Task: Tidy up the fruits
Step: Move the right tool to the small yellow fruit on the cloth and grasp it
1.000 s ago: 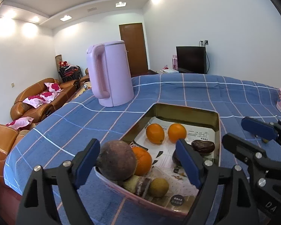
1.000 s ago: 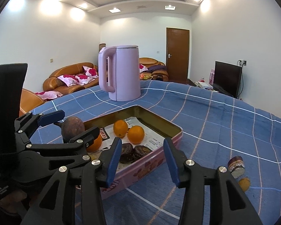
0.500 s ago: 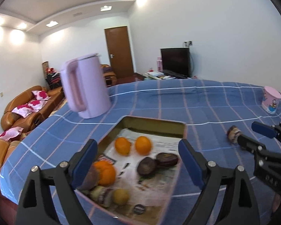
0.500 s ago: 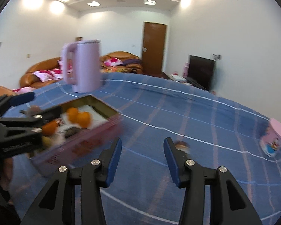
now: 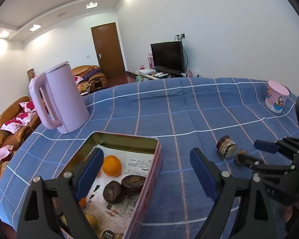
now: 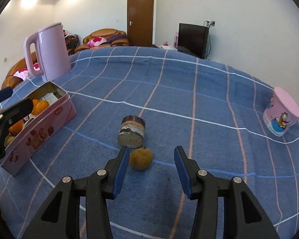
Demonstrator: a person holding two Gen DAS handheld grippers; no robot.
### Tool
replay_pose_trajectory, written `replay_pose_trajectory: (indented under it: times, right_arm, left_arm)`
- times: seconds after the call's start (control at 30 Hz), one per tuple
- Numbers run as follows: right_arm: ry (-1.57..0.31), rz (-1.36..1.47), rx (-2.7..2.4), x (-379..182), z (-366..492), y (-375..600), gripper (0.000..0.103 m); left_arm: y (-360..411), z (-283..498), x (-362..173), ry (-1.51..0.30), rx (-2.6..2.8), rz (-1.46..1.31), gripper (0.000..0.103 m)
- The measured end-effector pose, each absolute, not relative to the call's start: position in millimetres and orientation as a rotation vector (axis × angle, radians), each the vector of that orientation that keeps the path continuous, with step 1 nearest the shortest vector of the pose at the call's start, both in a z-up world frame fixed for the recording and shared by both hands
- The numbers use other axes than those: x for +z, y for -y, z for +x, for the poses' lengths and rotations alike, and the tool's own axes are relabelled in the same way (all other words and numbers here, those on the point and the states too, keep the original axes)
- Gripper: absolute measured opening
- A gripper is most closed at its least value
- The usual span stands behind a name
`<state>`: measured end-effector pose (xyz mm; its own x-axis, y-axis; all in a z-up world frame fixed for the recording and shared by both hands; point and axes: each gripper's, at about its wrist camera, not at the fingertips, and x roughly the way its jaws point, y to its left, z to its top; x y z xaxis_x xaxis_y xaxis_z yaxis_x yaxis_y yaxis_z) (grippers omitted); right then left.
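A pink tin (image 5: 129,138) on the blue checked cloth holds oranges (image 5: 111,165), two dark wrinkled fruits (image 5: 112,191) and other fruit low at the front. My left gripper (image 5: 147,171) hangs open over the tin's right wall with nothing between its pads. To the right a small yellow-brown fruit (image 6: 141,158) lies loose on the cloth beside a short cut brown piece (image 6: 132,133). My right gripper (image 6: 151,165) is open just behind that fruit, which sits by the tip of the left finger (image 6: 121,169), unpressed. The tin (image 6: 41,127) stands off to its left.
A pink kettle (image 5: 57,99) stands behind the tin. A pink cartoon cup (image 6: 281,115) sits near the cloth's right edge. The table drops off at the left toward brown sofas (image 5: 8,123). A television (image 5: 167,56) stands against the far wall.
The big dark fruit at my left gripper's finger a second ago now lies in the tin, and that gripper has shifted right. My right gripper swung from the tin to the loose fruit.
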<state>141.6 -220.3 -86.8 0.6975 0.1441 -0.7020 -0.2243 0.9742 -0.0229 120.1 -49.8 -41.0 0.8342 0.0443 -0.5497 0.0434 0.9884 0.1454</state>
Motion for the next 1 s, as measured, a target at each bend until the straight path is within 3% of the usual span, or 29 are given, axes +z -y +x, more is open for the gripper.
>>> replay_pose_trajectory:
  times: [0.13,0.27,1.0]
  right_arm:
    - [-0.819,-0.088,0.234,-95.8,147.5,217.0,0.048]
    - [-0.847,-0.097,0.245,-99.7,148.5,215.9,0.029]
    - [-0.738,0.02,0.002,-80.5,148.7,289.3,0.029]
  left_arm:
    - [57.4,126.2,-43.0,-0.6,-0.012,0.161,0.091]
    - [64.1,134.6,-49.1,-0.633,-0.022,0.169,0.091]
    - [140.0,172.7,-74.4,-0.723,-0.116,0.183,0.091]
